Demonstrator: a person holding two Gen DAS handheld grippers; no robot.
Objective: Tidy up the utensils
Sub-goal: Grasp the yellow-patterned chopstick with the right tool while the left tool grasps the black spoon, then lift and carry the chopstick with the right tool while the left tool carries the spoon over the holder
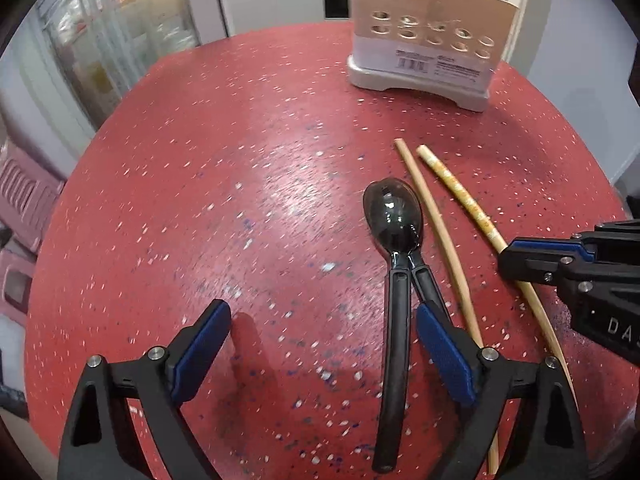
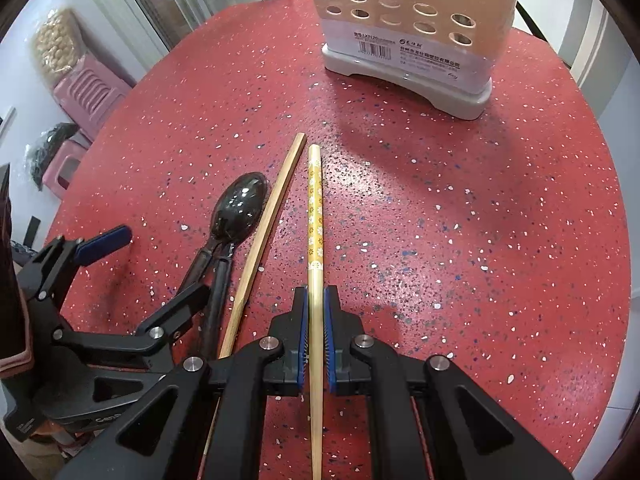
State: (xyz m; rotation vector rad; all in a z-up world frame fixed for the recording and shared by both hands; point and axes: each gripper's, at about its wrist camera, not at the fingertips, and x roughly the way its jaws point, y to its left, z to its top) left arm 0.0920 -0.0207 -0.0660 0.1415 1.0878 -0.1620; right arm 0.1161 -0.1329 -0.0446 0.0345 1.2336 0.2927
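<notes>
Utensil holder [image 2: 408,36] cropped at top edge, contents unclear; patterned chopstick [image 2: 315,216] tail leaves bottom edge; label print illegible.

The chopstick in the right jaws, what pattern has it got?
Yellow with little white flowers, clearest in the right wrist view.

Patterned chopstick [image 2: 315,216]: clamped in your right gripper [image 2: 316,300]. Plain chopstick [image 2: 264,240], two black spoons [image 2: 236,208]: flat, just left. Holder [image 2: 412,32]: upright, ahead.
</notes>
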